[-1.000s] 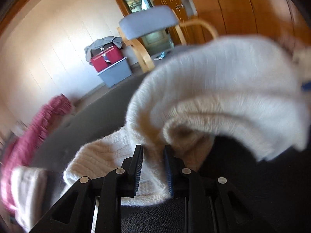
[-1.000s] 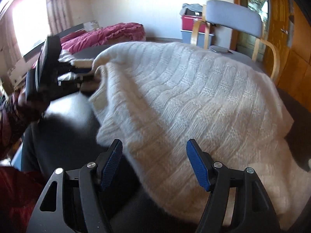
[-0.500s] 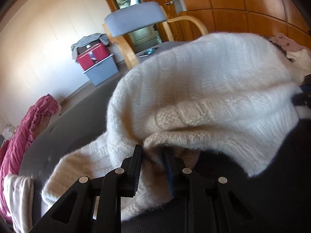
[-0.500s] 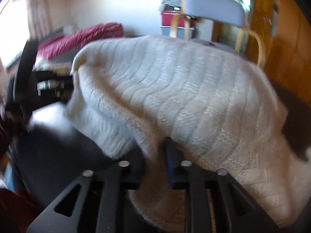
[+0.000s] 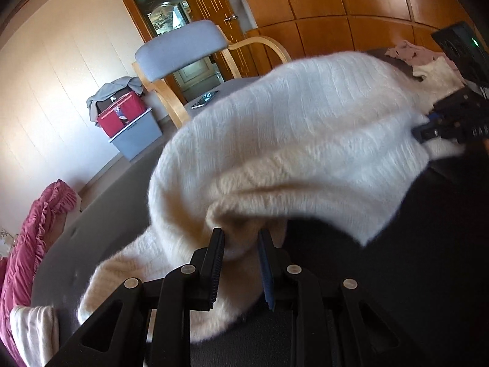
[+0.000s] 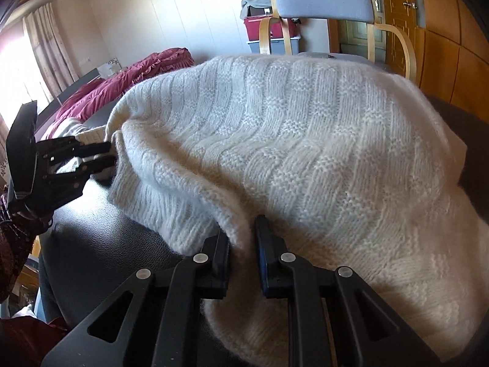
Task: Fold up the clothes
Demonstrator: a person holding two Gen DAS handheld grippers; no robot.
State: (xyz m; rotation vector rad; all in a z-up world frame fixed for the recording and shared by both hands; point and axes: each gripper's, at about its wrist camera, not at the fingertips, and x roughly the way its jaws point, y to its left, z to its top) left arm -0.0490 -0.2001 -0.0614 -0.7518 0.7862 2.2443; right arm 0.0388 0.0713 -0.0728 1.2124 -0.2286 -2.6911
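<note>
A cream knitted sweater (image 5: pixel 305 128) hangs bunched and lifted between both grippers above a dark tabletop (image 5: pixel 428 260). My left gripper (image 5: pixel 240 238) is shut on a thick fold of its ribbed edge; in the right wrist view it shows at the far left (image 6: pixel 104 156), gripping the same edge. My right gripper (image 6: pixel 241 229) is shut on a fold of the sweater (image 6: pixel 290 137) near its hem, with knit pinched between the blue pads. In the left wrist view the right gripper (image 5: pixel 428 128) clamps the sweater's far right side. What lies under the sweater is hidden.
A grey-cushioned wooden armchair (image 5: pixel 183 46) stands behind the table, with a phone (image 5: pixel 204 101) on the tabletop near it. A red box on a grey bin (image 5: pixel 131 122) sits by the wall. Crimson bedding (image 6: pixel 122 85) lies left. Pink and cream clothes (image 5: pixel 415 55) are piled far right.
My right gripper's jaws went from wide open around the sweater's edge to shut on it. The sweater has been raised and bunched between both grippers, and both views have rolled slightly.
</note>
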